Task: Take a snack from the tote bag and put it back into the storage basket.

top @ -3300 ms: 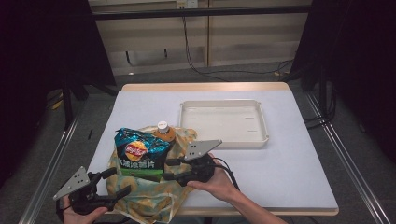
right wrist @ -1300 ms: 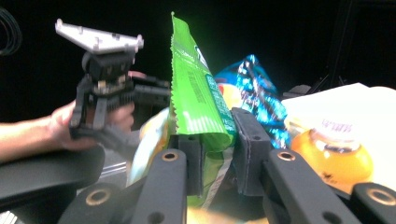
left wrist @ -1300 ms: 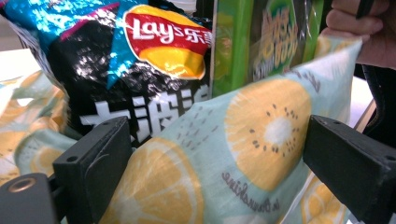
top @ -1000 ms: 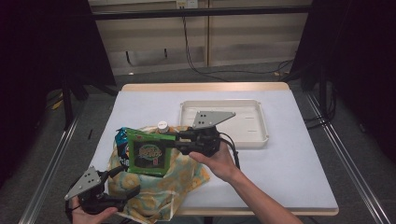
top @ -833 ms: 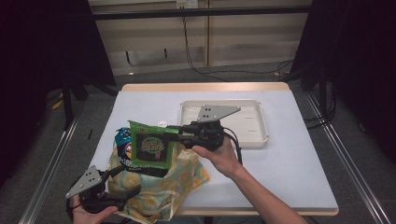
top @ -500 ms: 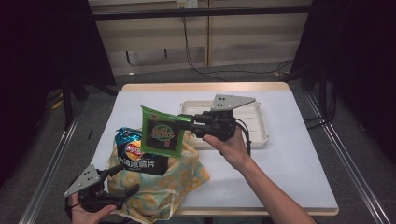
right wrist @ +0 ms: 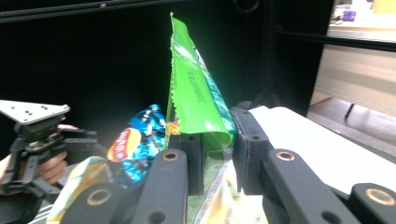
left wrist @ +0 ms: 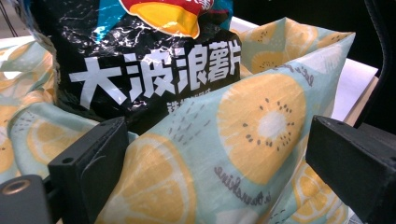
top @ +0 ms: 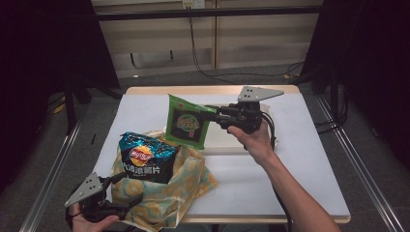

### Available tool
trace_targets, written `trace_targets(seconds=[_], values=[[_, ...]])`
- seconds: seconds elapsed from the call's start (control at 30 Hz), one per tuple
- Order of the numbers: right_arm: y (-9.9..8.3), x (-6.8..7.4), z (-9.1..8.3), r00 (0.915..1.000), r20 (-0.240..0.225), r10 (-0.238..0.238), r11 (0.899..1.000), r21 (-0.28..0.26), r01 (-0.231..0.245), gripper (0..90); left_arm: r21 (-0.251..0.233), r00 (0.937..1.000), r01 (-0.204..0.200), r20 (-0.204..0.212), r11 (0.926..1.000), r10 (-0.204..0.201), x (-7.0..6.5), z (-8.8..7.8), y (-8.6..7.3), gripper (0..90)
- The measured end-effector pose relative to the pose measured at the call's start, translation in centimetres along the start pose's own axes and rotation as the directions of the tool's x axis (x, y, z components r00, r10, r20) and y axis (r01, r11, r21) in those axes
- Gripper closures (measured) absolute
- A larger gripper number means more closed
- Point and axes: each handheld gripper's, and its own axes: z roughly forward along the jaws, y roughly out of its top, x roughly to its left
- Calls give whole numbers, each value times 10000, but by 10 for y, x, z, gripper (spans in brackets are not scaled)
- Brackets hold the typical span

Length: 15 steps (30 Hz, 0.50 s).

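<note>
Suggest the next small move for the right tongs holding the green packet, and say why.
Probably carry the green packet on over the tray and lower it. The right tongs clamp its edge in the air above the tray's near side, clear of the bag that the left tongs are at.

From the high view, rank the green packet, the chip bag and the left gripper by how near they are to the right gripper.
1. Green packet: clamped in the right gripper's jaws, held up over the table.
2. Chip bag: lower left of it, standing in the fruit-print cloth bag.
3. Left gripper: farthest, at the table's near left corner, by the cloth bag's edge.
</note>
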Motion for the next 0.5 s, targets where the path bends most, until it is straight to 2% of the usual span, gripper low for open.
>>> trace_targets(seconds=[0.03,0.07,0.13,0.17,0.2,0.3,0.33,0.4,0.5], values=[[0,-3,-1,10000,80,48,10000,-55,-47,760,30,9997,3,-240,10000,-3,-1,0,0,64],[0,-6,-3,9999,118,63,9999,-80,-62,760,-58,10000,31,-17,10000,-31,1,-1,0,64],[0,-12,-5,9996,279,46,10000,-85,-44,761,-118,9998,180,27,9998,-179,2,-1,-1,64],[0,-15,-7,9993,379,43,10000,-57,-41,761,-93,9999,166,3,9998,-166,3,-2,-1,64],[-1,-19,-8,9990,434,57,10000,-54,-55,762,-32,9996,146,-253,9999,-147,2,-2,-1,64],[-2,-26,-11,9978,650,132,9999,-41,-130,762,6,9997,164,-189,9999,-163,3,-2,-1,64],[-4,-35,-12,9959,888,150,9999,-11,-149,762,-5,9997,164,-199,9999,-164,3,-2,-1,64],[-4,-40,-15,9951,952,258,9996,-126,-247,762,-35,9999,120,-66,9999,-120,5,-2,-1,64],[-6,-44,-14,9939,1096,138,9999,-11,-137,762,-59,9996,222,-188,9997,-223,5,-2,-1,64]])
